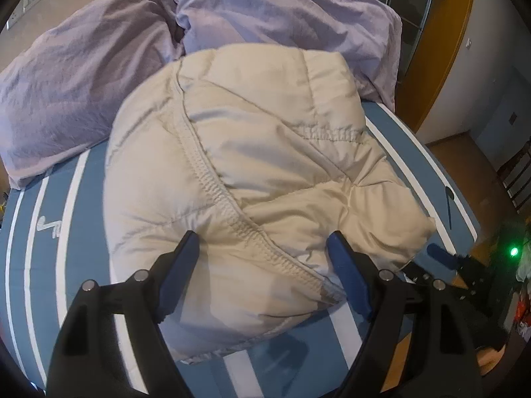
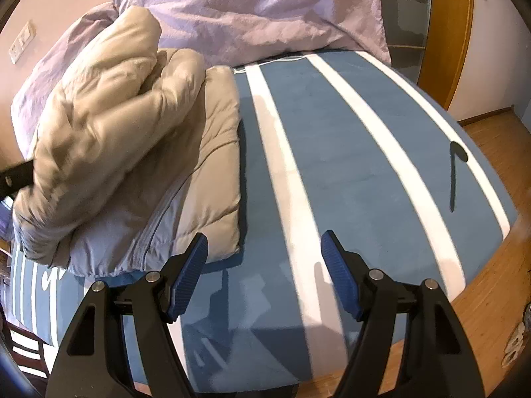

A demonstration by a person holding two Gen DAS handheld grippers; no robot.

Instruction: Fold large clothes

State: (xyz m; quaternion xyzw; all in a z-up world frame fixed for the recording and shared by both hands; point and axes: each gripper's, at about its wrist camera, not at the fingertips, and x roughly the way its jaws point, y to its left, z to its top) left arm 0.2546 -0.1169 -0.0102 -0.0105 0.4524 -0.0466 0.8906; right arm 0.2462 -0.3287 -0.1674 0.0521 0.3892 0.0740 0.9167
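A beige puffer jacket (image 1: 252,165) lies bundled in a folded heap on the blue bed with white stripes (image 1: 43,232). My left gripper (image 1: 264,247) is open, its blue pads on either side of the jacket's near bulge, just above it. In the right wrist view the jacket (image 2: 132,152) lies at the left, its pale blue lining showing at the near edge. My right gripper (image 2: 264,243) is open and empty over the bare bed (image 2: 348,152), to the right of the jacket. The right gripper also shows at the right edge of the left wrist view (image 1: 441,255).
Two lilac pillows (image 1: 83,86) (image 1: 285,10) lie at the head of the bed behind the jacket. A wooden door frame (image 1: 438,46) and wooden floor (image 2: 491,205) are to the right. A wall socket (image 2: 21,41) is at the far left.
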